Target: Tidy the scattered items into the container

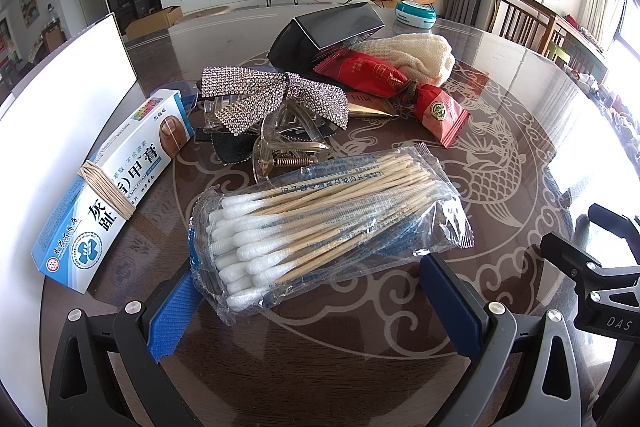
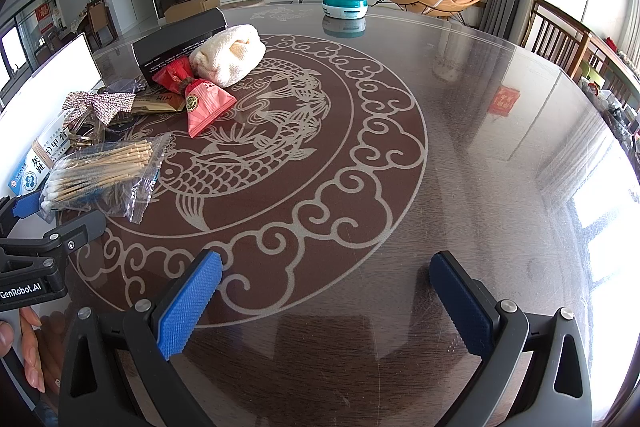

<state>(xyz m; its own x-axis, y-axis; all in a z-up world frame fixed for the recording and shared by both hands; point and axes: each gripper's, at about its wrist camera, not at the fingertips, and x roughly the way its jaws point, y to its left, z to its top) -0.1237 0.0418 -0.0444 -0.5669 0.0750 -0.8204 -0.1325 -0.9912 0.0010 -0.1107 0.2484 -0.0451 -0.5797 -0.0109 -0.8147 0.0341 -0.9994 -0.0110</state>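
Observation:
A clear bag of cotton swabs (image 1: 320, 215) lies on the dark patterned table (image 2: 360, 147). Its white-tipped end sits between the blue pads of my left gripper (image 1: 316, 303), which is open around it. The white container (image 1: 60, 99) stands at the far left, with a blue-and-white nail cream box (image 1: 116, 187) leaning against it. Behind the bag are a rhinestone bow (image 1: 272, 99), a clear hair claw (image 1: 288, 151), a red packet (image 1: 400, 87), a cream cloth (image 1: 424, 55) and a black box (image 1: 324, 31). My right gripper (image 2: 328, 307) is open over bare table, right of the pile.
A teal jar (image 2: 346, 7) stands alone at the table's far side. A gold sachet (image 1: 368, 105) lies under the red packet. A hand (image 2: 24, 347) holds the left gripper's handle at the lower left. Wooden chairs (image 2: 560, 35) line the right edge.

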